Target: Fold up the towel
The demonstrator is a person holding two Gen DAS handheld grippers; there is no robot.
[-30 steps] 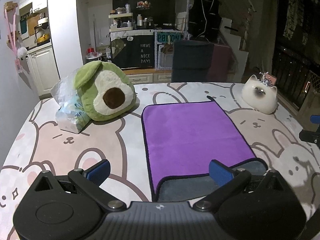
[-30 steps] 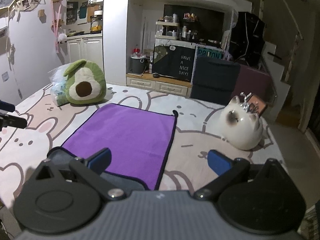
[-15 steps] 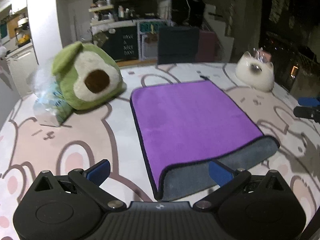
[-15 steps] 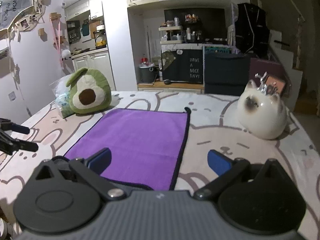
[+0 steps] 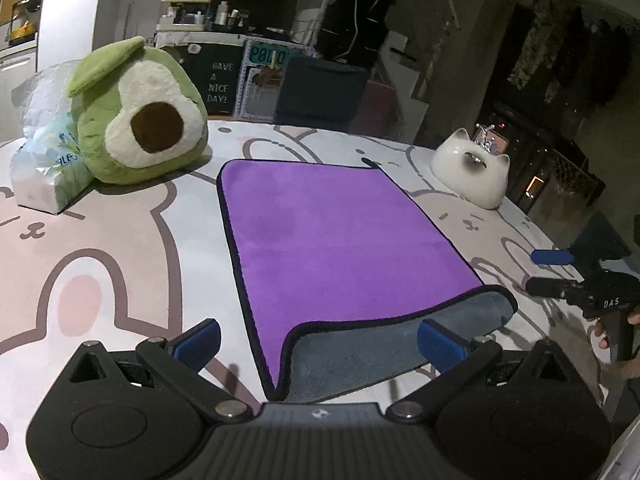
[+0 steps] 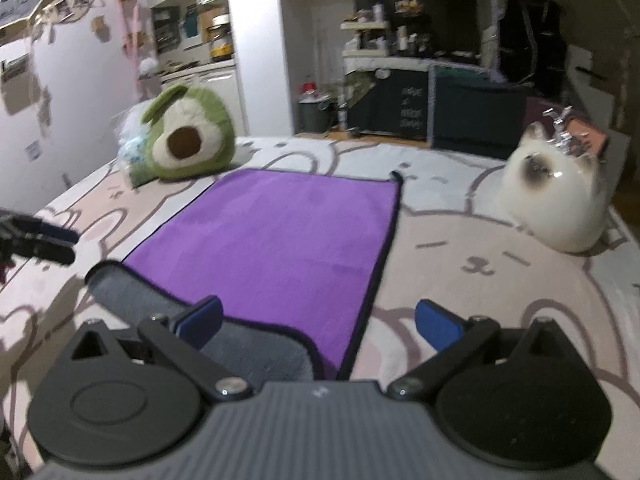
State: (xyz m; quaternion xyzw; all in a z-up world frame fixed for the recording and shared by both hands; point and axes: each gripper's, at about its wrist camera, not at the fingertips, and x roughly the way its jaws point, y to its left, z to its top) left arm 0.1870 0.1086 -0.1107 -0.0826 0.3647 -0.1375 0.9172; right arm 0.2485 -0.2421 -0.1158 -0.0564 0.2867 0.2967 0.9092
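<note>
A purple towel (image 5: 340, 232) with a dark hem lies flat on the bunny-print cloth; it also shows in the right wrist view (image 6: 280, 240). Its near edge is turned up, showing a grey underside (image 5: 384, 340) (image 6: 224, 320). My left gripper (image 5: 320, 344) is open and empty, hovering above the towel's near left corner. My right gripper (image 6: 318, 324) is open and empty above the near right corner. The right gripper also shows at the right of the left wrist view (image 5: 560, 272), and the left gripper at the left of the right wrist view (image 6: 44, 244).
A green avocado plush (image 5: 140, 120) (image 6: 188, 140) and a plastic pack (image 5: 44, 168) sit at the far left. A white cat-shaped ornament (image 5: 472, 172) (image 6: 560, 200) sits at the far right. A dark chair (image 5: 320, 92) and shelves stand beyond the table's far edge.
Both grippers have risen and drawn closer over the towel's near edge, staying open. The towel has not moved.
</note>
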